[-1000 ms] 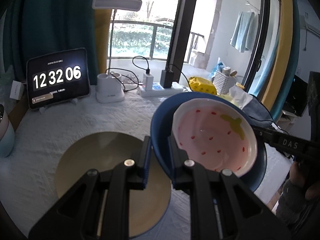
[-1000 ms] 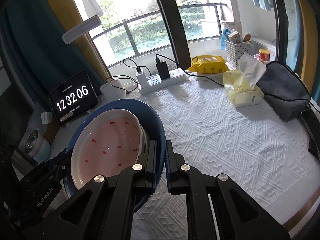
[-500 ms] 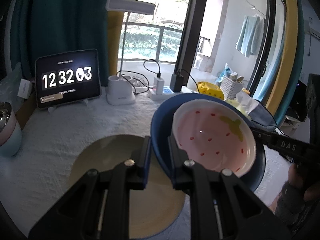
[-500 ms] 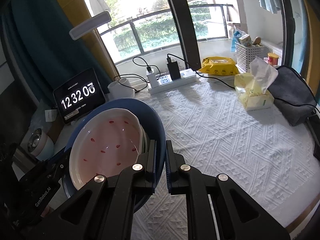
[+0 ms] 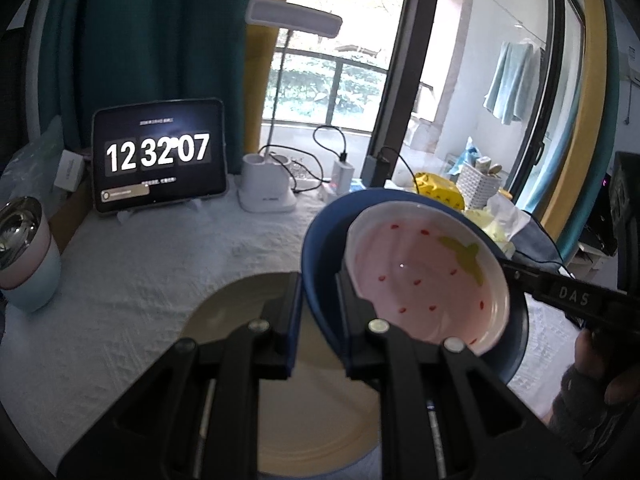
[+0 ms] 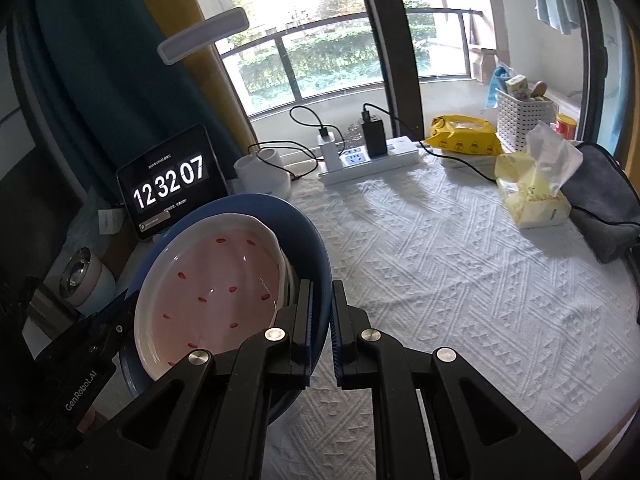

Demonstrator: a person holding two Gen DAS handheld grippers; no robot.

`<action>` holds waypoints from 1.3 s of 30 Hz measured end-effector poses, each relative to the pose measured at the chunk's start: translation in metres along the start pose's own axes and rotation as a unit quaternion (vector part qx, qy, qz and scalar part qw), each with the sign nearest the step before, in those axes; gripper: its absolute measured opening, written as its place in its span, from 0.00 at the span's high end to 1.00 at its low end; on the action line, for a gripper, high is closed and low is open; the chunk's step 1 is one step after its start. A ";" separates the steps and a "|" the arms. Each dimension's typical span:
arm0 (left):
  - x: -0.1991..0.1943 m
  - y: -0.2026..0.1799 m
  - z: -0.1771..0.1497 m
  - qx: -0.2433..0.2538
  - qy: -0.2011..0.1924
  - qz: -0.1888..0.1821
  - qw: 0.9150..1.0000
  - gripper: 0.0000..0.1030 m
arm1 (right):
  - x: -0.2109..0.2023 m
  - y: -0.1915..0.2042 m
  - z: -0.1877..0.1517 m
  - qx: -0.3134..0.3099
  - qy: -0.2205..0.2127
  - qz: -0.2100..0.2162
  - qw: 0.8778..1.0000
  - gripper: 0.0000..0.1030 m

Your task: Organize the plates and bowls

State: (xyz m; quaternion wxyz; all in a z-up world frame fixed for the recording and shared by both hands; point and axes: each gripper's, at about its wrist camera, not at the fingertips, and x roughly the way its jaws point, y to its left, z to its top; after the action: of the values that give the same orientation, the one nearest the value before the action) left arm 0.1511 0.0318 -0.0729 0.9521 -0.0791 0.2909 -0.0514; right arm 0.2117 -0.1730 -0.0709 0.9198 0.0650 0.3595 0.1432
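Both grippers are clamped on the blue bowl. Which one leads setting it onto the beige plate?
Probably left. The left gripper grips the blue bowl at the rim directly over the beige plate. The right gripper holds the opposite rim, over bare tablecloth, with the plate out of its view.

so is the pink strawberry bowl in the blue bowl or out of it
In. The pink strawberry bowl sits nested inside the blue bowl, whose rim shows all around it in both wrist views. Both are empty.

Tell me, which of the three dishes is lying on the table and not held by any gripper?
The beige plate. It lies flat on the tablecloth, while the blue bowl and the pink strawberry bowl inside it are held up by both grippers.
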 end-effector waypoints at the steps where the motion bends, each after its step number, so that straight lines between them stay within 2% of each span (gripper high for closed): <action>1: 0.000 0.002 0.000 -0.001 0.000 0.001 1.000 0.85 | 0.002 0.003 0.000 -0.002 0.001 0.001 1.000 0.89; 25: -0.007 0.066 -0.011 -0.037 0.006 0.036 0.999 0.85 | 0.047 0.063 -0.010 -0.032 0.045 0.022 0.998 0.89; 35: 0.002 0.085 -0.019 -0.043 0.022 0.046 0.998 0.85 | 0.070 0.073 -0.020 -0.032 0.069 0.025 0.997 0.89; 39: 0.002 0.088 -0.021 -0.046 0.021 0.046 0.998 0.85 | 0.071 0.076 -0.020 -0.033 0.066 0.027 0.997 0.89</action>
State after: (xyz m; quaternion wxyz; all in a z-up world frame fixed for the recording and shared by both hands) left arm 0.1457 0.1155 -0.1065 0.9423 -0.1085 0.3166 0.0039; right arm 0.2310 -0.0781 -0.1140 0.8915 0.0346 0.4123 0.1843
